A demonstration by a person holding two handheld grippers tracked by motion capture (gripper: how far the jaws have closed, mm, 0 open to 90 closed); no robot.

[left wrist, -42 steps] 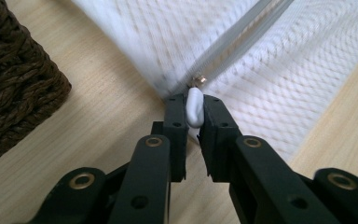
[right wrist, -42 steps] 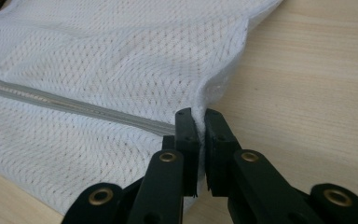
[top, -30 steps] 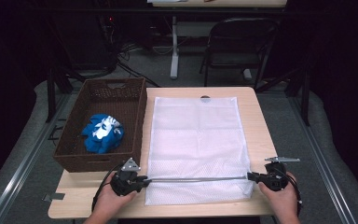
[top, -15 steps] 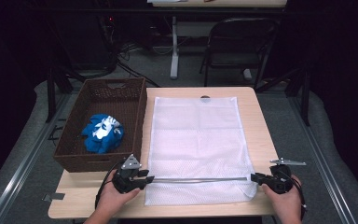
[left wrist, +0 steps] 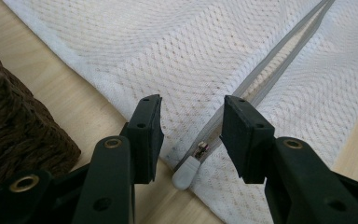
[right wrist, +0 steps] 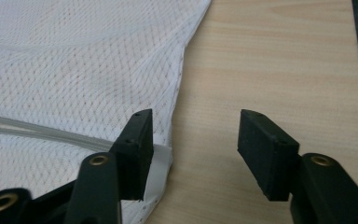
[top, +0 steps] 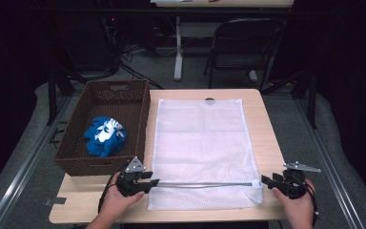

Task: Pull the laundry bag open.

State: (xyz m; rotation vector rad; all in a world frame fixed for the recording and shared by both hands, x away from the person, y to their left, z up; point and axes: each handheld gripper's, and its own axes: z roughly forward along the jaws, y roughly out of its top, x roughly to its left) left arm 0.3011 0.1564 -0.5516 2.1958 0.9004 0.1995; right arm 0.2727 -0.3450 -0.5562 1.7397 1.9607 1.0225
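Observation:
A white mesh bag [top: 200, 143] lies flat on the wooden table [top: 262, 124], and a grey zipper [top: 205, 184] runs across its near end. My left gripper [top: 151, 182] is at the zipper's left end. Its jaws have just been opening and stand open, with the white zipper pull [left wrist: 186, 171] lying loose between them [left wrist: 191, 122]. My right gripper [top: 266, 180] is at the bag's near right corner [right wrist: 161, 161]. Its jaws have also just been opening and stand open [right wrist: 193, 127] over bare table, the left jaw beside the bag's edge.
To the left of the bag stands a brown wicker basket [top: 71, 143] holding a crumpled blue cloth [top: 105, 136]; its corner [left wrist: 14, 126] is close beside my left gripper. A black chair [top: 243, 47] and a table leg stand beyond the far edge.
The right gripper has drawn a little to the right, off the bag's corner, and its jaws have parted. The left hand has kept its place at the zipper's left end.

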